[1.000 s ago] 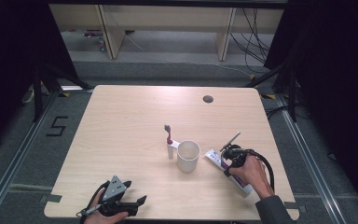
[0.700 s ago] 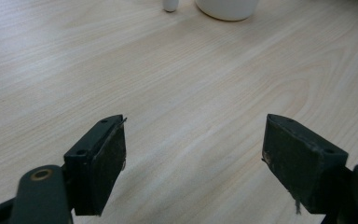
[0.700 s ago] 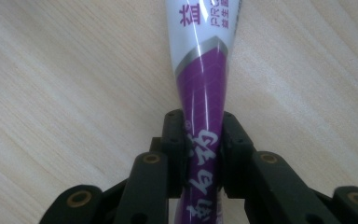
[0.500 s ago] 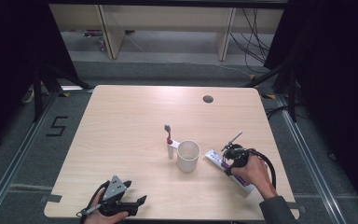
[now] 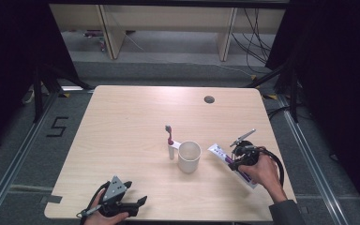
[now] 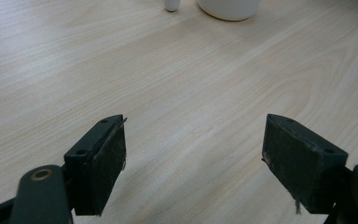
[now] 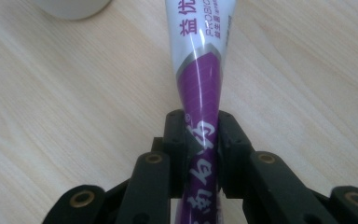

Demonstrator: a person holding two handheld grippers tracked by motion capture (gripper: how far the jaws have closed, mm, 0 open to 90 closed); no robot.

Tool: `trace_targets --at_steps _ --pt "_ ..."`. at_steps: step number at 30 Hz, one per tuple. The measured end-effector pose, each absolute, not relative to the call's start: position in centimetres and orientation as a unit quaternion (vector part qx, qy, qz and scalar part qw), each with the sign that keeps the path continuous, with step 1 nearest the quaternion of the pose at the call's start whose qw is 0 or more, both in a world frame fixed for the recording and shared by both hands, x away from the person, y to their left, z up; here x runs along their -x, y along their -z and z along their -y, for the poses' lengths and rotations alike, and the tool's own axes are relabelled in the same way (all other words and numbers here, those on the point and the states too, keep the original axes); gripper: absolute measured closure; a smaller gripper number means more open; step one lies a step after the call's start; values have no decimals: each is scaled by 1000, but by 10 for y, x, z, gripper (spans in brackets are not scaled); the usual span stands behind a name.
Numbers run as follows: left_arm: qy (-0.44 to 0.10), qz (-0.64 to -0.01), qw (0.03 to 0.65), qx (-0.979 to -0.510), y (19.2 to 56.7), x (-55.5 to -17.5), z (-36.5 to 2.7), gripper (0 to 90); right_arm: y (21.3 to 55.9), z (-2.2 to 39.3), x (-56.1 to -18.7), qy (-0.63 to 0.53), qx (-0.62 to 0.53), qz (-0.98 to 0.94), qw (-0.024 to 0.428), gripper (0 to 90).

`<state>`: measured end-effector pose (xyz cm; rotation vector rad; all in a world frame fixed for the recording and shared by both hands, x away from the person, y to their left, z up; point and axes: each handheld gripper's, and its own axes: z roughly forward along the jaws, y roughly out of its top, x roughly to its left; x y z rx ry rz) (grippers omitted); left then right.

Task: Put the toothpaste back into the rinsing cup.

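Toothpaste tube (image 7: 199, 88): white and purple, printed lettering, flattened at pinched part. Clamped between right gripper (image 5: 240, 159) jaws, pads pressing both sides of purple section. In right gripper view runs from bottom centre up to top edge, white end farthest. In high view lies lower right of frame, on table, slanted, just right of cup.

A white and purple toothpaste tube (image 7: 199, 88) with dark and white lettering. A plain white cup (image 5: 189, 156). A toothbrush (image 5: 169, 136) with a red handle and grey head. Pale wood-grain tabletop (image 5: 122, 140). Black gripper jaws.
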<state>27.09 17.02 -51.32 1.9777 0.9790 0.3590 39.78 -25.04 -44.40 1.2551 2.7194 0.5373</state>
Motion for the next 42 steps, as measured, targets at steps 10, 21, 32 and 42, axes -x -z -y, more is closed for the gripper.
trace_targets --at_steps 10,21,32,42 --pt "-144 -396 441 -793 514 -271 -170 213 423 251 -399 -236 -426 -870 72 769" --pt "-146 -394 437 -795 513 -271 -171 214 411 258 -401 -306 -418 -850 92 770" --pt "-147 -394 437 -795 512 -271 -172 214 405 254 -405 -393 -412 -814 116 772" --pt "-148 -393 438 -795 512 -271 -172 214 401 244 -409 -478 -406 -767 136 772"
